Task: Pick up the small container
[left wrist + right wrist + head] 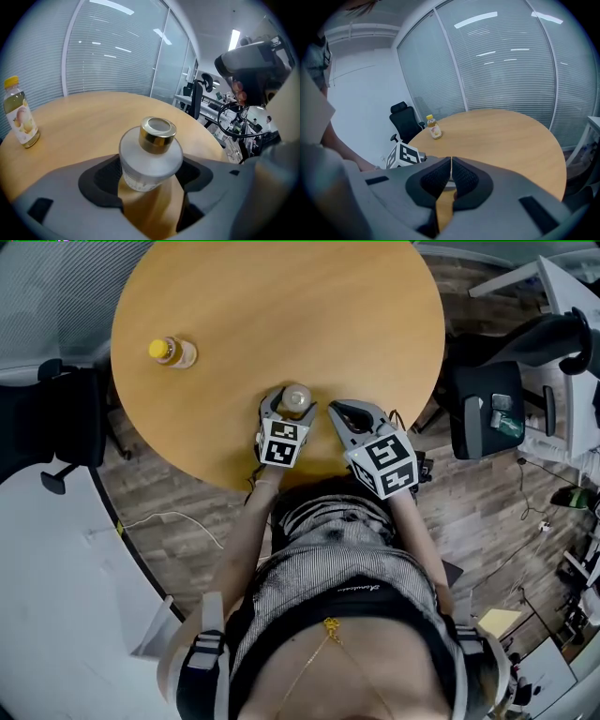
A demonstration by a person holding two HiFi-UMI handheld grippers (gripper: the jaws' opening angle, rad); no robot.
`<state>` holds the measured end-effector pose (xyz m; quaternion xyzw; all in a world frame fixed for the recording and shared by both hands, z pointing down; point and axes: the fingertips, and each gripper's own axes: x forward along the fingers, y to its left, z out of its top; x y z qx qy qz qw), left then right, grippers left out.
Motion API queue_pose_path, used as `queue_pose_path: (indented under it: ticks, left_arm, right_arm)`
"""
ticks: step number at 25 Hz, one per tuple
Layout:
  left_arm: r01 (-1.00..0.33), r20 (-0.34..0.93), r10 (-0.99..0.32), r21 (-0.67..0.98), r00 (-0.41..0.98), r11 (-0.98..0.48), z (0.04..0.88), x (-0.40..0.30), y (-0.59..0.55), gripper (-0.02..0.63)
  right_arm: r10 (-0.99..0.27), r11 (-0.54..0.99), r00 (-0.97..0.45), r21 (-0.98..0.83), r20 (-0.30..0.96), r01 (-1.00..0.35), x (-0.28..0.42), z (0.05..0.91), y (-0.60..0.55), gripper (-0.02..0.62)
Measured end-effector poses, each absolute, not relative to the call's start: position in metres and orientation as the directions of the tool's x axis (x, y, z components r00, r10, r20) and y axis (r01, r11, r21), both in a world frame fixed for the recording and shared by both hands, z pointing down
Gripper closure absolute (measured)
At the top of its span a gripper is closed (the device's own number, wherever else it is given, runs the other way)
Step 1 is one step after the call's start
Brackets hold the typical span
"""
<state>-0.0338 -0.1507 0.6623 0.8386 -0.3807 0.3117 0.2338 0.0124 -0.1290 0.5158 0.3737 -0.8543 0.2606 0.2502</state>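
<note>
The small container (296,397) is a frosted glass jar with a gold neck (158,132). It stands upright on the round wooden table (281,306) near the front edge. My left gripper (292,410) has its jaws on either side of the jar's body (150,161), wide apart, with the pads not visibly pressing on it. In the left gripper view my left gripper (151,183) frames the jar from below. Just to the right, my right gripper (339,412) rests over the table edge, its pads (451,176) closed together on nothing.
A juice bottle with a yellow cap (172,352) stands at the table's far left (19,115) (434,127). A black office chair (56,418) is at the left of the table and another (487,404) at the right. Glass walls with blinds lie beyond.
</note>
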Motion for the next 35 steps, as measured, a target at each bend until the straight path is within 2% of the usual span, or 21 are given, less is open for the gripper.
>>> queue_pose_path:
  ticks: [12, 35]
  left_arm:
    - [-0.795, 0.680, -0.516, 0.164, 0.520, -0.584, 0.661, -0.022, -0.164, 0.282]
    - [-0.778, 0.713, -0.466, 0.177, 0.524, -0.602, 0.667, -0.021, -0.164, 0.265]
  right_arm:
    - [-0.501, 0.590, -0.603, -0.265, 0.621, -0.763, 0.012, 0.517, -0.130, 0.572]
    - [-0.488, 0.616, -0.625, -0.267, 0.610, -0.741, 0.007, 0.518, -0.133, 0.572]
